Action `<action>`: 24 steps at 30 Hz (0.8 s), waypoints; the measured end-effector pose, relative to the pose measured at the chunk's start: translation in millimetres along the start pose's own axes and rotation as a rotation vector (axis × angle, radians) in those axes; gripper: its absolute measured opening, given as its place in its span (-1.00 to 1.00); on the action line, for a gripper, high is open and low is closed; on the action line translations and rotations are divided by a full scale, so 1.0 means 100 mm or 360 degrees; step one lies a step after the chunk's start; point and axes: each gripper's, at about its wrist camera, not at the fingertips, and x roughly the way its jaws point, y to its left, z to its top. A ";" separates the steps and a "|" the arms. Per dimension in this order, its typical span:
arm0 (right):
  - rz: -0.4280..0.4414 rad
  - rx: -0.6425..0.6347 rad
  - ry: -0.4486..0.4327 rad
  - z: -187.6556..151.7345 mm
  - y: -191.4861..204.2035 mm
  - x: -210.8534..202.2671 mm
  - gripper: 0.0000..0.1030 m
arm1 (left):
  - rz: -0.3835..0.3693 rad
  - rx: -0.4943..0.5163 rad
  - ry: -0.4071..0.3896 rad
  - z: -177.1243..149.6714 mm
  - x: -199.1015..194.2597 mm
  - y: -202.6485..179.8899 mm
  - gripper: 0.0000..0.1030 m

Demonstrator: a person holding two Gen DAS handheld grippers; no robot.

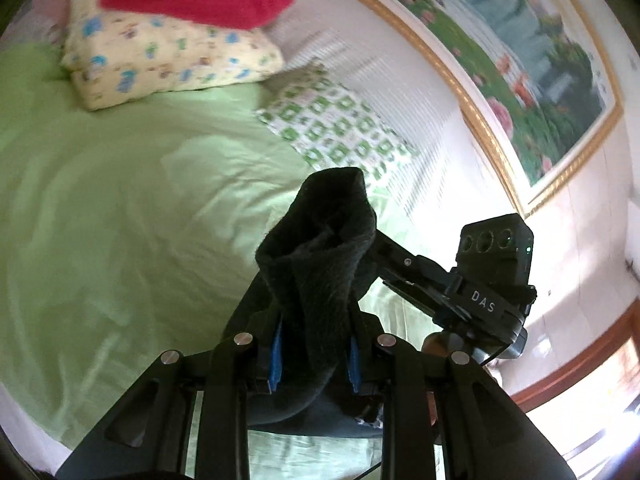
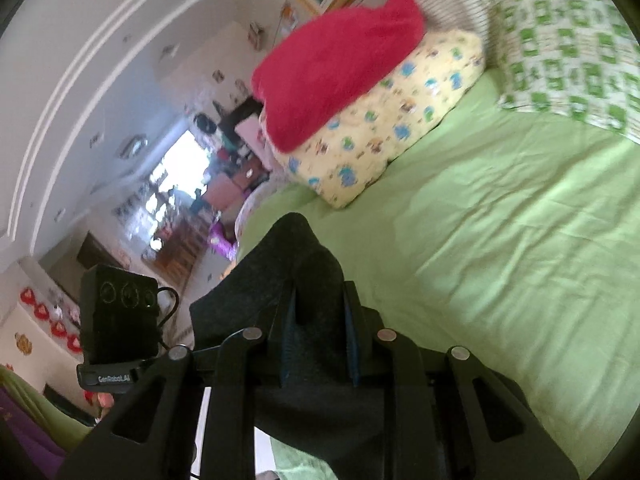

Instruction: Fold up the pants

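You have the dark pants (image 1: pixel 320 264) pinched in both tools: left gripper (image 1: pixel 316 360) and right gripper (image 2: pixel 318 344) each clamp a bunched edge, lifted above the green sheet (image 1: pixel 120 220). Step in hand, by my reading: the carry-over of a fold. Next, lay both held edges down evenly on the sheet before you let go.

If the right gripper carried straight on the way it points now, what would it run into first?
Probably the green bedsheet. The right gripper, shut on the dark pants, points slightly down across the bed, roughly toward the yellow patterned pillow under the red cloth; depth is unclear.
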 end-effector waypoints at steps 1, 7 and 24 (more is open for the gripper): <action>-0.0005 0.0018 -0.0029 -0.03 -0.03 -0.07 -0.55 | -0.0007 0.0019 0.0014 -0.03 0.03 -0.07 -0.52; -0.0040 0.0117 -0.0186 -0.26 -0.24 -0.56 -0.55 | -0.0038 0.0140 0.0121 -0.18 0.25 -0.50 -0.52; -0.0052 0.0394 -0.0501 -0.87 -0.89 -1.56 -0.55 | -0.0031 0.0480 0.0363 -0.73 0.85 -1.42 -0.51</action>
